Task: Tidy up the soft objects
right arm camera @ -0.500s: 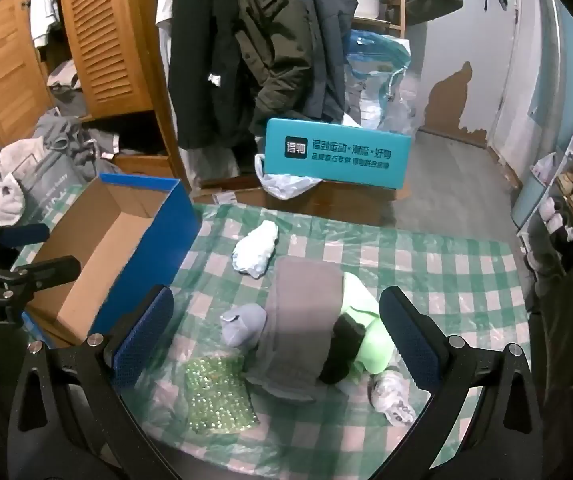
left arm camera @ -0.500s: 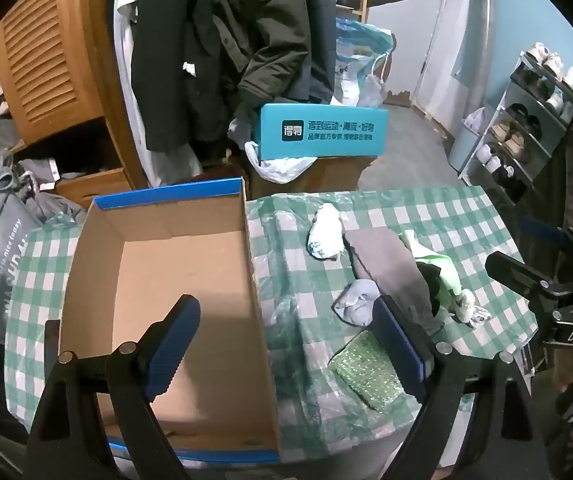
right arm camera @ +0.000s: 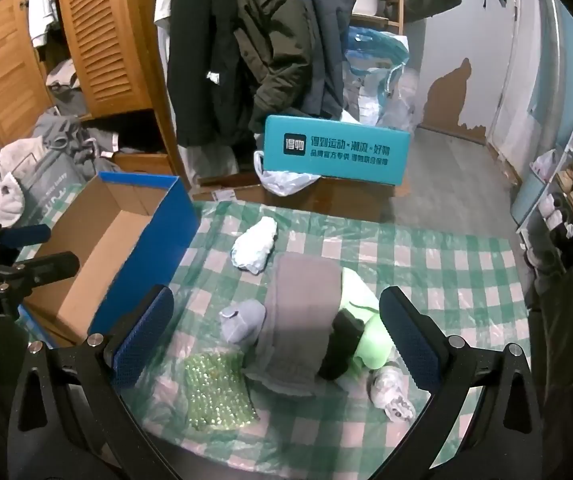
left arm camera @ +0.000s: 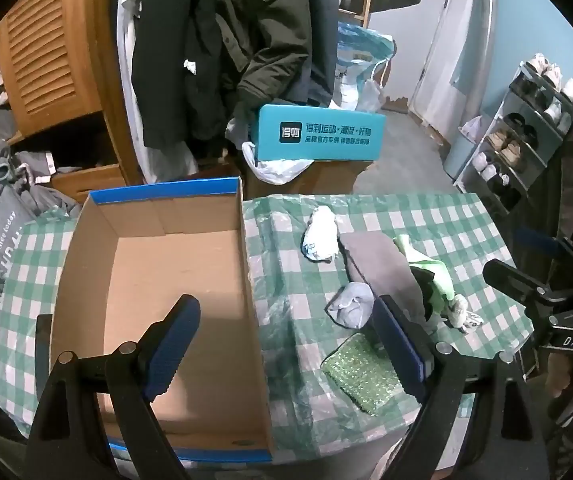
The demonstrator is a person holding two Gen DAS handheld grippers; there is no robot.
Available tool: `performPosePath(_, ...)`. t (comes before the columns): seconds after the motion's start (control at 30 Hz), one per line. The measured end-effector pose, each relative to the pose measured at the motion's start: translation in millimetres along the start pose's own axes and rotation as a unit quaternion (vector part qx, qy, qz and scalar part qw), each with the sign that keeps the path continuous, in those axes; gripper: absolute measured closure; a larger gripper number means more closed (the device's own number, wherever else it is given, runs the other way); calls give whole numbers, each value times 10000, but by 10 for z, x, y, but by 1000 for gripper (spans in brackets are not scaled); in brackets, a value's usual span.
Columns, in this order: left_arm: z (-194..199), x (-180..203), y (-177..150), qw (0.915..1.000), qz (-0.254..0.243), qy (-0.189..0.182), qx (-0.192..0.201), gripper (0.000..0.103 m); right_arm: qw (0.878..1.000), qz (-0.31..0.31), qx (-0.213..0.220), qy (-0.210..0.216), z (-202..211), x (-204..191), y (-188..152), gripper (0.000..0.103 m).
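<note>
A table under a green-and-white checked cloth [right arm camera: 426,264] is carrying an open cardboard box [left arm camera: 190,280] with blue outer walls on its left side, and a loose cluster of soft things is lying to the right of it. The left gripper [left arm camera: 286,344] is hovering above the near right wall of the box, its blue-padded fingers [left arm camera: 172,344] standing wide apart with nothing between them. The right gripper [right arm camera: 276,332] is hanging over the cluster, its jaws likewise spread wide and pressing on nothing.

In the cluster, a folded grey cloth [right arm camera: 300,308] is lying in the middle, partly covering a light green item [right arm camera: 370,336] on its right; a black piece [right arm camera: 342,344] is resting where the two meet. A grey balled sock [right arm camera: 242,320] is touching the cloth's left edge. A white balled sock [right arm camera: 256,246] is sitting farther back, just apart from the cloth. A green bubble-textured pad [right arm camera: 216,390] is lying nearest, left of the cloth's near end, and a small white patterned bundle [right arm camera: 390,394] is lying at the near right. Beyond the table, a teal box [right arm camera: 334,154] with white lettering is resting on brown cartons.
</note>
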State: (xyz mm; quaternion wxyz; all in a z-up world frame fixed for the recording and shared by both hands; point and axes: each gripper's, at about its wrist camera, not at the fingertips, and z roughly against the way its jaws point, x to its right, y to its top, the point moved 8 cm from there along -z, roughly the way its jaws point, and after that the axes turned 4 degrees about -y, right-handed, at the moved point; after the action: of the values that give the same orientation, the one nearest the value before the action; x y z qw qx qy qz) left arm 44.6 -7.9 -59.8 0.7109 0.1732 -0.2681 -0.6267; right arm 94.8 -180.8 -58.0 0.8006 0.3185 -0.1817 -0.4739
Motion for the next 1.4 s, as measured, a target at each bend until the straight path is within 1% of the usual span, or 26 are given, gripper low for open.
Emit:
performPosePath(0.07, -28, -63, 2, 10000, 41, -51, 1, 14, 10000, -3, -6, 2, 0, 3, -5, 1)
performPosePath(0.23, -47, -72, -11, 10000, 37, -57, -37, 14, 10000, 1, -23, 12, -1, -8, 15, 1)
performPosePath(0.57, -54, -66, -35, 10000, 33, -49, -44, 14, 10000, -9, -30, 28, -6, -28, -38, 1)
performPosePath(1.3, -62, -55, -39, 10000, 26, -41, -49, 14, 10000, -30, -68, 43, 2, 6, 5, 1)
performPosePath(1.4, -62, -57, -43, 10000, 34, -43, -57, 14, 10000, -33, -70, 47, -26, -24, -34, 1)
